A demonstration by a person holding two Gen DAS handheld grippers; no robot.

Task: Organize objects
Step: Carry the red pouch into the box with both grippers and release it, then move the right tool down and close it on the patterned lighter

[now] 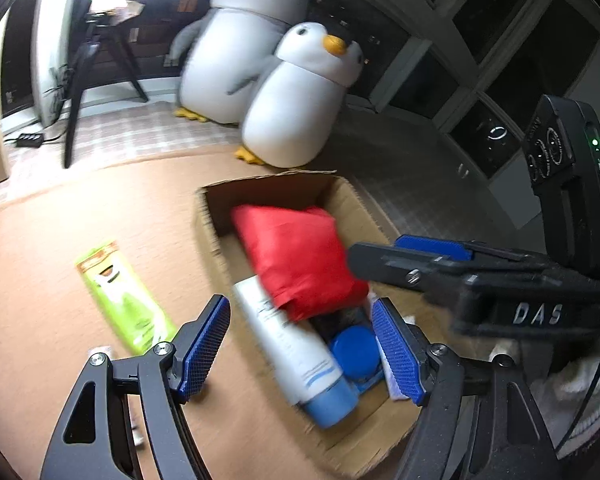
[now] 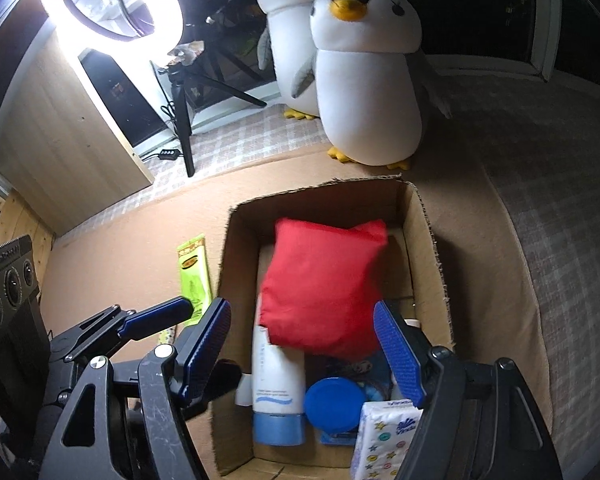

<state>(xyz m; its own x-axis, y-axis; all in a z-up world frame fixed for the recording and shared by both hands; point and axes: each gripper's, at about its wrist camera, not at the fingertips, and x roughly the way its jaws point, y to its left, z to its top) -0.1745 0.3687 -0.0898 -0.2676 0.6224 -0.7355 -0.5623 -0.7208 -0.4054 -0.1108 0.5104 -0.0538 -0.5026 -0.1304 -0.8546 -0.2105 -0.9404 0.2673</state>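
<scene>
An open cardboard box (image 1: 260, 196) (image 2: 428, 240) stands on the orange-brown table (image 1: 60, 240). Inside it, a red pouch (image 1: 300, 260) (image 2: 324, 284) lies on a white tube with a blue cap (image 1: 296, 356) (image 2: 276, 380), a round blue lid (image 1: 356, 352) (image 2: 332, 400) and a tissue pack (image 2: 384, 440). A green packet (image 1: 120, 300) (image 2: 194, 276) lies flat on the table, left of the box. My left gripper (image 1: 300, 350) hovers open over the box's near end. My right gripper (image 2: 300, 350) hangs open above the box, holding nothing. Its fingers (image 1: 432, 246) sit just right of the pouch.
Two plush penguins (image 1: 296, 96) (image 2: 364, 80) stand on a checked mat behind the table. A lit ring light (image 2: 112, 4) on a tripod (image 2: 184, 120) and a wooden panel (image 2: 68, 128) are at the back left. Dark window panes (image 1: 500, 60) run along the right.
</scene>
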